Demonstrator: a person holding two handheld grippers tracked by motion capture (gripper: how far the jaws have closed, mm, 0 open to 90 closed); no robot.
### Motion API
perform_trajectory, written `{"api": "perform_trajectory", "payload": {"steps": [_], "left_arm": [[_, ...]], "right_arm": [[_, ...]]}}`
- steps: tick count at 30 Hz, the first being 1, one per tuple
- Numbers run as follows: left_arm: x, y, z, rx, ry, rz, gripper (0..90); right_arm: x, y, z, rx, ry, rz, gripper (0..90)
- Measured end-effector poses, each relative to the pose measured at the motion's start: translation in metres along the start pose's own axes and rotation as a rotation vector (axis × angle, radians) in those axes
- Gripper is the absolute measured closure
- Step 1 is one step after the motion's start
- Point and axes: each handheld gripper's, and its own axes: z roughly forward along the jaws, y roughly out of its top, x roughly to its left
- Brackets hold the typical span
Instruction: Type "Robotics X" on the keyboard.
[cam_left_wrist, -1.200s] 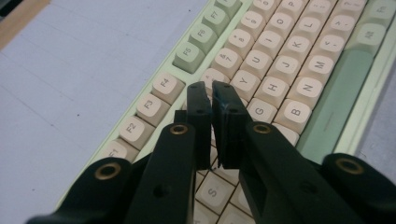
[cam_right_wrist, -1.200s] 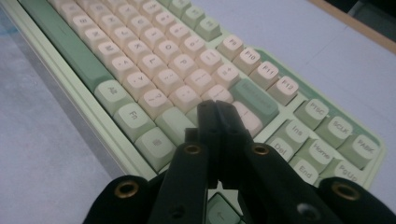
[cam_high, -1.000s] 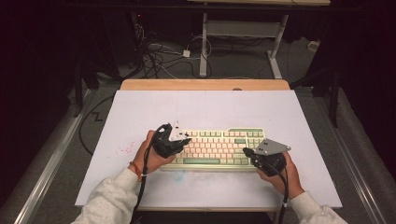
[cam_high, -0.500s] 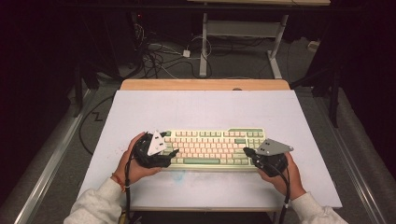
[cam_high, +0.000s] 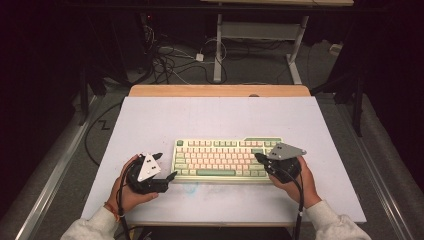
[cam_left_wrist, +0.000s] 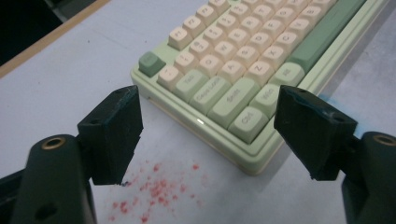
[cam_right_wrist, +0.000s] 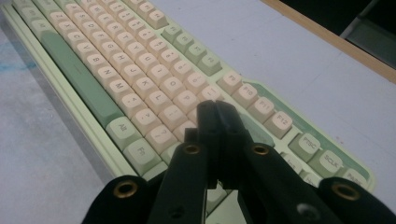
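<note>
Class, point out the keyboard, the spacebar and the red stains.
keyboard (cam_high: 220, 159): high view, middle of its keys.
spacebar (cam_right_wrist: 74, 74): right gripper view, middle of the long green key.
red stains (cam_left_wrist: 156, 191): left gripper view, densest patch.

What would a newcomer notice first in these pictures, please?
Most striking is the pale green keyboard with cream and green keys, lying near the front middle of the white table top. The right claw, shut, rests over its right-hand keys, while the left claw stands open just off its left end, above red specks.
</note>
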Motion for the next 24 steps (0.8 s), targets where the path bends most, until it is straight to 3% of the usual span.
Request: {"api": "perform_trajectory", "payload": {"steps": [10, 24], "left_arm": [[0.002, -0.018, -0.016, 0.029, 0.026, -0.038, 21.7], [0.0, -0.021, -0.018, 0.05, 0.03, -0.012, 21.9]], "right_arm": [[0.007, 0.018, 0.035, 0.042, 0.035, -0.023, 90.0], [0.021, 0.032, 0.068, 0.095, 0.063, -0.045, 90.0]]}}
